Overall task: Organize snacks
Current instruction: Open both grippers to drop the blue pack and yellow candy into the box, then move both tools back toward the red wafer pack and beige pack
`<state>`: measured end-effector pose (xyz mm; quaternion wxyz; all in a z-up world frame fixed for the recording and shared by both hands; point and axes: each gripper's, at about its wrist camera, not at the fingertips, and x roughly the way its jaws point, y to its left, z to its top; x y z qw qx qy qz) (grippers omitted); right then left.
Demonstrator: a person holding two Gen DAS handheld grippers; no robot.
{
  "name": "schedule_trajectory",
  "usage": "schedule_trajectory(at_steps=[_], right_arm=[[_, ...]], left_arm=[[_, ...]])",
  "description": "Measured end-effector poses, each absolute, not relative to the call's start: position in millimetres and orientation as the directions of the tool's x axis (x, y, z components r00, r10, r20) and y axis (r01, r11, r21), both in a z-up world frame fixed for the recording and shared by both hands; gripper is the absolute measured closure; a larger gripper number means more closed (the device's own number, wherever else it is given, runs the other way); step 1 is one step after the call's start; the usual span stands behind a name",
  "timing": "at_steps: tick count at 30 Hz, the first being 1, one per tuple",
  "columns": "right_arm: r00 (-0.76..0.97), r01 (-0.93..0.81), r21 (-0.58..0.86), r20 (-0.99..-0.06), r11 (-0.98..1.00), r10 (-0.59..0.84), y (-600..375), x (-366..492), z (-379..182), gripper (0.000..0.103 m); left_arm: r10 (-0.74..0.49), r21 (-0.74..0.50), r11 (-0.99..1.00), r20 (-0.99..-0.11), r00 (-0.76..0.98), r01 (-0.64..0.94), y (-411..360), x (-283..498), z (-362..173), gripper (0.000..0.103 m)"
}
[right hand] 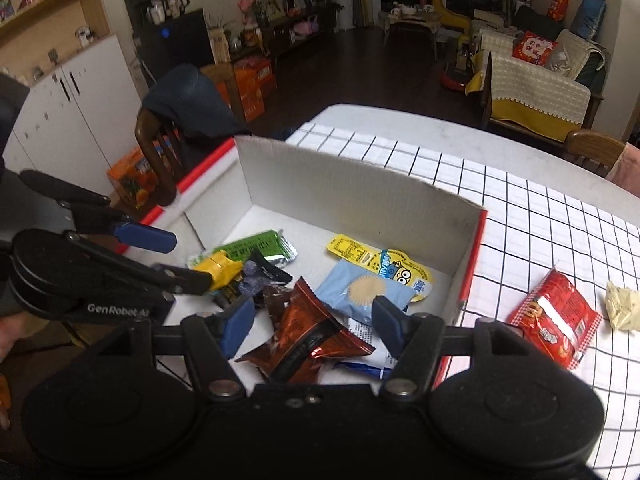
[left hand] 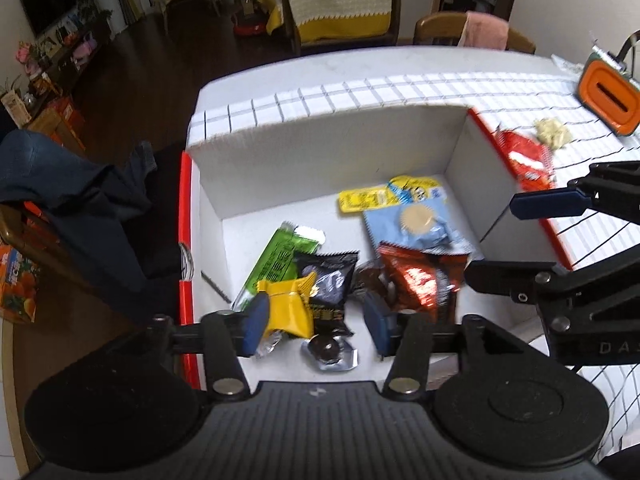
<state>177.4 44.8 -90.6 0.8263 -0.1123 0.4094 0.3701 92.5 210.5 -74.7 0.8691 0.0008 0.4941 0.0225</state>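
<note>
A white cardboard box [left hand: 320,148] with red edges holds several snack packets: green [left hand: 276,256], black [left hand: 332,284], copper-red [left hand: 420,276], light blue [left hand: 416,220] and yellow [left hand: 372,198]. My left gripper [left hand: 316,324] is open above the box's near side; a small yellow packet [left hand: 290,308] touches its left finger. My right gripper [right hand: 312,324] is open over the copper-red packet [right hand: 308,332]. A red packet [right hand: 556,320] lies on the cloth outside the box, to its right.
A checked tablecloth [right hand: 540,220] covers the white table. A pale crumpled wrapper [right hand: 622,310] lies beside the red packet. An orange-rimmed device [left hand: 608,96] stands at the far right. Wooden chairs [right hand: 156,160] stand beside the table, one draped with dark clothing.
</note>
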Motion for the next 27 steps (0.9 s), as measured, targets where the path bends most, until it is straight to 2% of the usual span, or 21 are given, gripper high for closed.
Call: schedule_trajectory(at_steps=[3,8,20,27], right_arm=[[0.403,-0.693,0.143,-0.737,0.707,0.543,32.4,173.6,-80.6,0.033],[0.423,-0.680,0.174,-0.701,0.712,0.574,8.4,167.4,-65.8,0.023],[0.503,-0.634,0.196,-0.630,0.748,0.592,-65.8,166.2,-43.6,0.008],[0.554,-0.604,0.179,-0.605,0.776,0.571,-120.7,171.7,-39.2,0.002]], left_arm=[[0.035,0.021,0.999,-0.844,0.535,-0.032,203.0,88.5,-64.5,0.050],[0.028,0.020,1.000,-0.818,0.574,-0.021,187.9,82.2,-49.1,0.036],[-0.022,-0.003,1.000,-0.766,0.643,0.030,129.1,82.8,-21.7,0.025],[-0.070,-0.028,0.997,-0.741,0.668,0.073,83.3,96.1,-13.6,0.021]])
